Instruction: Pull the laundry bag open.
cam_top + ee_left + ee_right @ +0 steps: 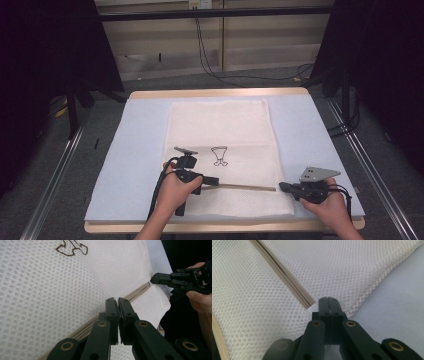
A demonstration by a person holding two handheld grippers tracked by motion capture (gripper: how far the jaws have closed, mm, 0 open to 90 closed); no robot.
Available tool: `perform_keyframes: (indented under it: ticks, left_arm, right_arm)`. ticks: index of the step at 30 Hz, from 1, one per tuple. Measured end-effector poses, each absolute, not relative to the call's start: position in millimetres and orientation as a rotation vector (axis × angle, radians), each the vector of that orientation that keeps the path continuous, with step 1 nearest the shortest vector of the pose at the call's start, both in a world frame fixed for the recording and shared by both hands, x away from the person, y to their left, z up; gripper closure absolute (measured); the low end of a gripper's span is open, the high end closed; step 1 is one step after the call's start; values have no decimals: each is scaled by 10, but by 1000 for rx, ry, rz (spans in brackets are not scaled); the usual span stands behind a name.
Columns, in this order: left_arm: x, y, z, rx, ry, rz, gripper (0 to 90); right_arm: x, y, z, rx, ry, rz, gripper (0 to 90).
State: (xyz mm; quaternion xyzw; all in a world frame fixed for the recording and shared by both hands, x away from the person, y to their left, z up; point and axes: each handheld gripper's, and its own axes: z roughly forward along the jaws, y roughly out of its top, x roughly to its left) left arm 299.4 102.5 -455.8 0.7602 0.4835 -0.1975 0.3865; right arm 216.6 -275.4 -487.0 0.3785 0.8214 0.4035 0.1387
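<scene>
Left claw point(214, 180) sits pressed together on the zipper line point(247, 187) in the lower middle of the high view, and from the left gripper view the jaws are tight on what is probably the slider, though the pull itself is hidden between them. Right claw point(283, 187), lower right, is clamped shut at the zipper's end, pinching the edge of the white mesh laundry bag point(220, 125); its own view shows the jaws closed right where the beige zipper tape point(294, 287) stops. That bag lies flat across the centre of the pale blue mat point(135, 150) on the desk point(220, 93), with a small brown embroidered figure point(219, 155) above the zipper.

This looks like a zip pull with one end anchored. To do it well, keep the right claw planted so the mesh stays taut, and draw the left claw straight along the tape, low and level. Any lift or sideways drift would likely bunch the fabric and jam the slider. Steady, even pull, no jerks.
</scene>
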Motion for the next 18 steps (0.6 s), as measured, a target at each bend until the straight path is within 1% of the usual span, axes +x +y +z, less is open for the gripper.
perform_keyframes:
  ticks: [4,12,17,18]
  left_arm:
    - [2983,1067,-4586,1902,1260,-507,875]
    - [2958,1113,-4559,1918,1242,-479,875]
    - [2943,1185,-4550,1882,1267,-494,875]
    - [2949,1219,-4552,1911,1247,-480,875]
  right_arm:
    - [2164,-2752,-4869,1094,2375,1165,900]
    - [2158,-2751,-4870,1093,2373,1166,900]
    - [2161,-2756,-4875,1095,2370,1174,900]
    - [2162,-2756,-4874,1096,2371,1174,900]
